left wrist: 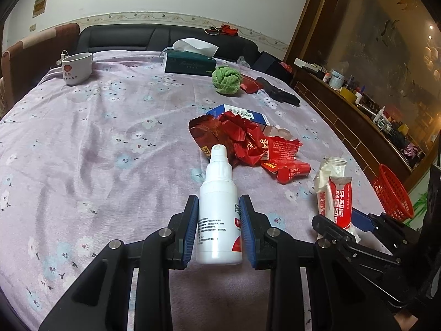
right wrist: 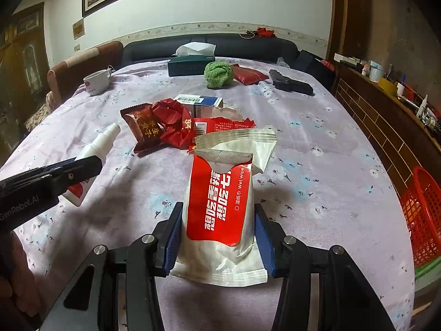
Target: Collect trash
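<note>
Gripping a white spray bottle (left wrist: 217, 215) and wet-wipe packet (right wrist: 226, 207), both pairs of jaws are closed; the limp packet could slip before reaching the red basket (right wrist: 421, 215).

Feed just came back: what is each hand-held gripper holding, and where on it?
Left hand-held gripper: white spray bottle, gripped across its lower body. Right hand-held gripper: wet wipe packet, gripped across its lower sides.

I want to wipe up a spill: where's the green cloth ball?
The green cloth ball lies far across the table, beside the tissue box and a red wrapper.
</note>
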`<state>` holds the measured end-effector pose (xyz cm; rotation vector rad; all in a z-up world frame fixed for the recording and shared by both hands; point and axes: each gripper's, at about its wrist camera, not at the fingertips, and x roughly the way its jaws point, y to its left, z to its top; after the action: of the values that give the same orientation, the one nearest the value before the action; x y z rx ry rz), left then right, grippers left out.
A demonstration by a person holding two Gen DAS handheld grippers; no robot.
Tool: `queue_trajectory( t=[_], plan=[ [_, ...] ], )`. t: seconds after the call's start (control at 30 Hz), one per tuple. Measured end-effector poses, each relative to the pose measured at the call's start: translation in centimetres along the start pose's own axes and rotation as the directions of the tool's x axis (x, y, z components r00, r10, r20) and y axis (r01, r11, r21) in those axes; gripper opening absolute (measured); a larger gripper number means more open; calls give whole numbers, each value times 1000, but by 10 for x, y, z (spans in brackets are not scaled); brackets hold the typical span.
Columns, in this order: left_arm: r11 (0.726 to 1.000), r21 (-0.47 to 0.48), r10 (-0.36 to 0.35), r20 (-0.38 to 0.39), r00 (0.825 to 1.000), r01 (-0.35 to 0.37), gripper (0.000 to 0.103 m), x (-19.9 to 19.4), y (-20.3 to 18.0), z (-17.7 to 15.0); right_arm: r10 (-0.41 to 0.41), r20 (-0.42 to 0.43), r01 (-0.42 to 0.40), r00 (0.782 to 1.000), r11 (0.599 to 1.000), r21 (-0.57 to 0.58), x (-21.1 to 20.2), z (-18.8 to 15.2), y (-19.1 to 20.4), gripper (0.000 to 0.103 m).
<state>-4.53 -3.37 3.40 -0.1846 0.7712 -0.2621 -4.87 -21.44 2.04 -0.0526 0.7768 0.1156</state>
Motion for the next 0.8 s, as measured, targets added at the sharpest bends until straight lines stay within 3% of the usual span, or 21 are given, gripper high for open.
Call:
queue_trajectory(
  t=[0.8],
  plan=[
    [1000,1,-2,-5,1000,2,29,2,-3,-1,-33,2,33,999,999,-13,0,0,3,52]
  ],
)
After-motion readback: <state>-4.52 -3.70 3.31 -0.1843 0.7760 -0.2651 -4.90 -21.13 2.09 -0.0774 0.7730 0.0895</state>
